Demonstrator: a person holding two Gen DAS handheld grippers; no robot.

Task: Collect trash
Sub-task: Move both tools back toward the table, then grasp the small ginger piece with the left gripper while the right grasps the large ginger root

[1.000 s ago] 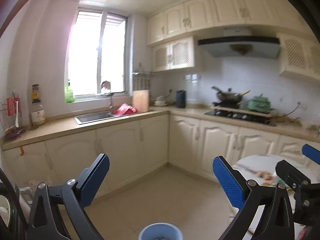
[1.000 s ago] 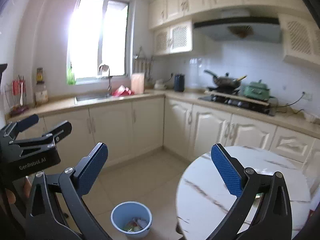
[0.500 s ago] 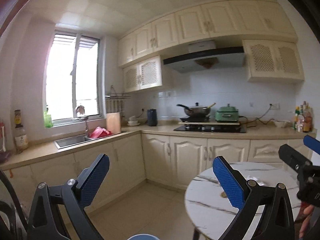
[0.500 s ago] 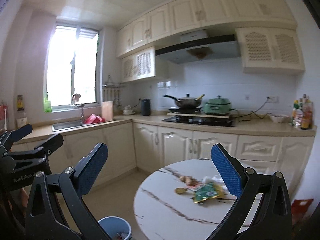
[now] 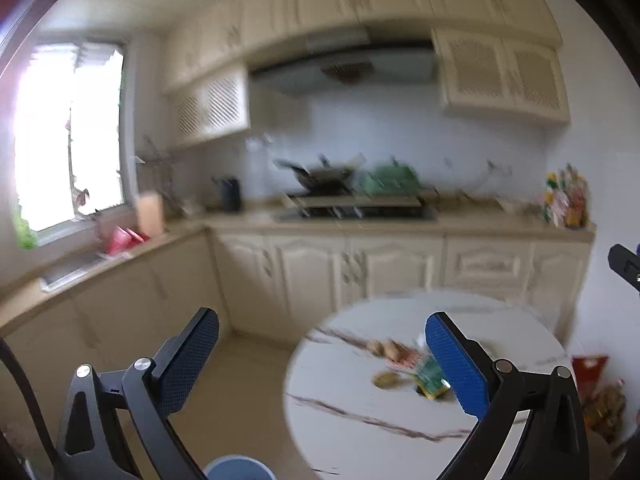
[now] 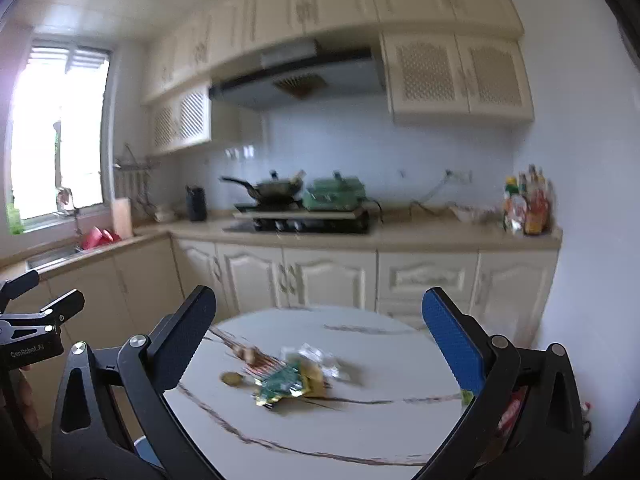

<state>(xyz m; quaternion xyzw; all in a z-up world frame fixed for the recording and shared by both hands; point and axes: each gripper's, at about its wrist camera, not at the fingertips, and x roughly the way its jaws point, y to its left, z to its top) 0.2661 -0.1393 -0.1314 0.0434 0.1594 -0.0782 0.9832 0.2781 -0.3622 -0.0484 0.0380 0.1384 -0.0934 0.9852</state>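
Approaching the round table (image 6: 400, 432): both claws, left (image 5: 322, 364) and right (image 6: 319, 344), are held apart and empty; the green wrapper (image 6: 282, 386) is best pinched at its edge.

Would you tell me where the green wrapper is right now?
The green wrapper lies on the round marble table, in the litter pile near its middle, right of a small brown round scrap; in the right wrist view it sits between the open fingers.
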